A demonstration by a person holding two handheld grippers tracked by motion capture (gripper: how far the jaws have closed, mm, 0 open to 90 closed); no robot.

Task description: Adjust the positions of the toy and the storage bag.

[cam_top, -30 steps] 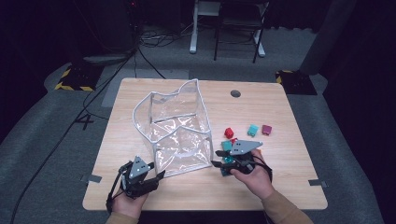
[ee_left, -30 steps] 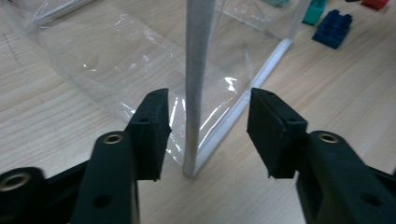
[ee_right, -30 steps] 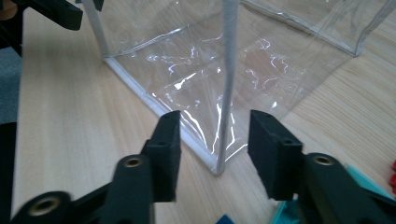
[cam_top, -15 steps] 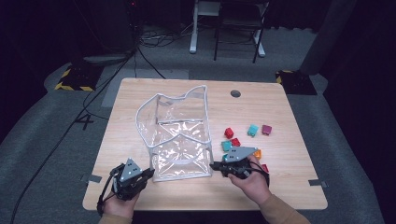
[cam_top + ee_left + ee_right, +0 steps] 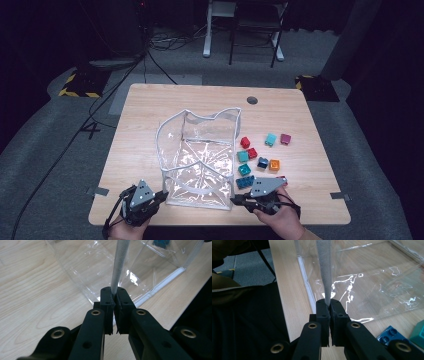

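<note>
Left hand-held gripper (image 5: 161, 196): clamped on clear bag's (image 5: 200, 155) white rim | right hand-held gripper (image 5: 235, 201): jaws just closed, pinching same rim at bag's other near corner | bag: upright, mouth open, near edge of surface (image 5: 150, 110) | toy bricks (image 5: 257, 155): scattered just right of bag

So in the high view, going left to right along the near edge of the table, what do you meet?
Left gripper → clear plastic bag, pinched by its white trim at both near corners → right gripper → dark blue toy brick.
</note>
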